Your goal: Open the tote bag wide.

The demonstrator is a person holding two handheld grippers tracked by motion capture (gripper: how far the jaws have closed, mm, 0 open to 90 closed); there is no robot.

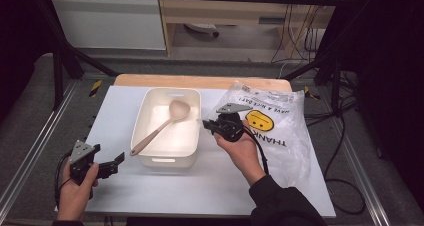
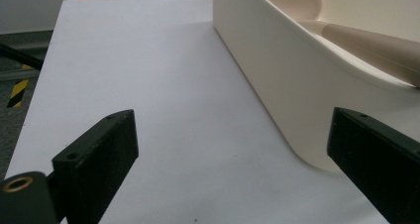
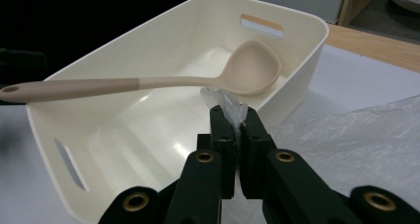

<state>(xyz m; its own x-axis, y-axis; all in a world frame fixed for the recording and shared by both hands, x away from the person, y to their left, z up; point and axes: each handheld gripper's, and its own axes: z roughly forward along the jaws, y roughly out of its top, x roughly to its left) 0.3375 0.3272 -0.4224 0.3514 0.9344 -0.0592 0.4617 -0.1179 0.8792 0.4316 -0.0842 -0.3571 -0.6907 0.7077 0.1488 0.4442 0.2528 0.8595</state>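
High view, worktop: a pale grey-white sheet [image 1: 210, 181] covers the worktop, with a strip of bare wood showing along its far edge.
High view, room: dark frame bars run around the worktop; beyond them are a grey floor, a white cabinet, a wooden shelf unit and loose cables at the right.
High view, bin: a cream plastic bin [image 1: 167, 157] stands mid-worktop with a beige ladle [image 1: 161, 127] lying slantwise inside, its bowl toward the far end.
High view, bag: a clear plastic bag [image 1: 280, 131] printed with a yellow smiley lies to the right of the bin, its near-left edge lifted.
High view, right gripper: the right gripper [image 1: 209, 126] sits just beside the bin's right wall, at the bag's edge.
High view, left gripper: the left gripper [image 1: 114, 163] is held low at the near-left, jaws spread, pointing toward the bin.
Left gripper view: both black jaws stand wide apart with nothing between them; bare worktop sheet [image 2: 148, 85] ahead, the bin's wall [image 2: 277, 85] at the right.
Right gripper view: the jaws are pressed together on a crumpled fold of the plastic bag [image 3: 230, 106], held over the bin's rim [image 3: 302, 80], with the ladle [image 3: 148, 83] resting across the bin behind.
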